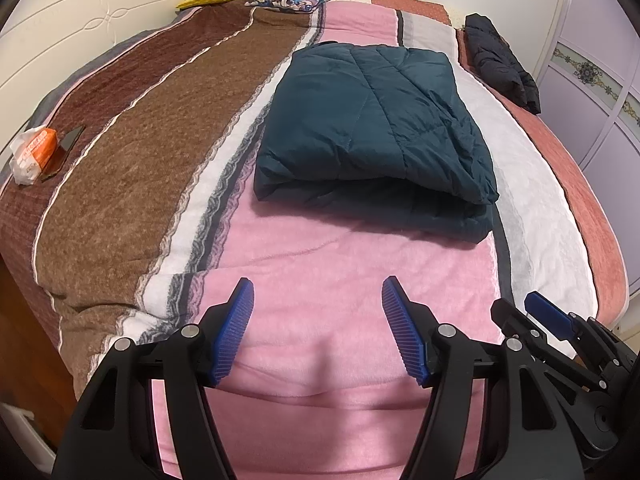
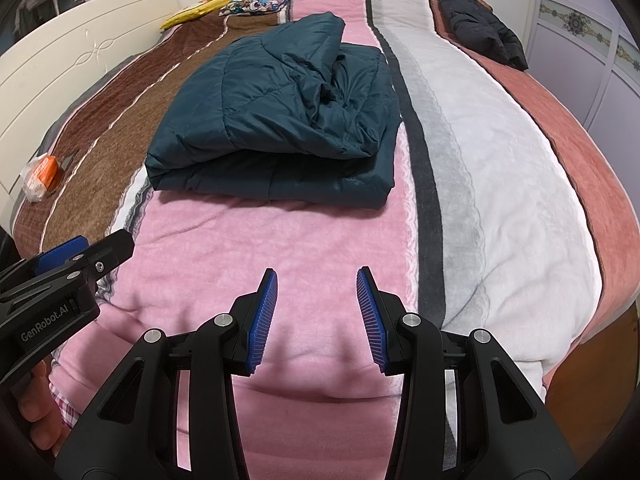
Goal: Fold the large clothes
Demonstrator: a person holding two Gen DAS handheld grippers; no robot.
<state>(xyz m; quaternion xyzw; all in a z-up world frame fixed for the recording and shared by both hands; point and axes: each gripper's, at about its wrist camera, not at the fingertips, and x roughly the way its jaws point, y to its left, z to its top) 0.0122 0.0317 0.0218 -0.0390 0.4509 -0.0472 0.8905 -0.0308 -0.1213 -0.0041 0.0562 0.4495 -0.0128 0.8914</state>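
Bed (image 1: 360, 288) with a stripy blanket, teal quilted jacket (image 1: 372, 120) folded mid-bed. Left hand-held gripper (image 1: 318, 330) and right hand-held gripper (image 2: 317, 318) hang near the jacket, both wide, holding nothing. I'd just square its loose right-hand flap.

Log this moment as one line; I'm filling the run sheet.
teal jacket: folded on bed | left claw: open, empty | right claw: open, empty | black jacket: far edge, untouched
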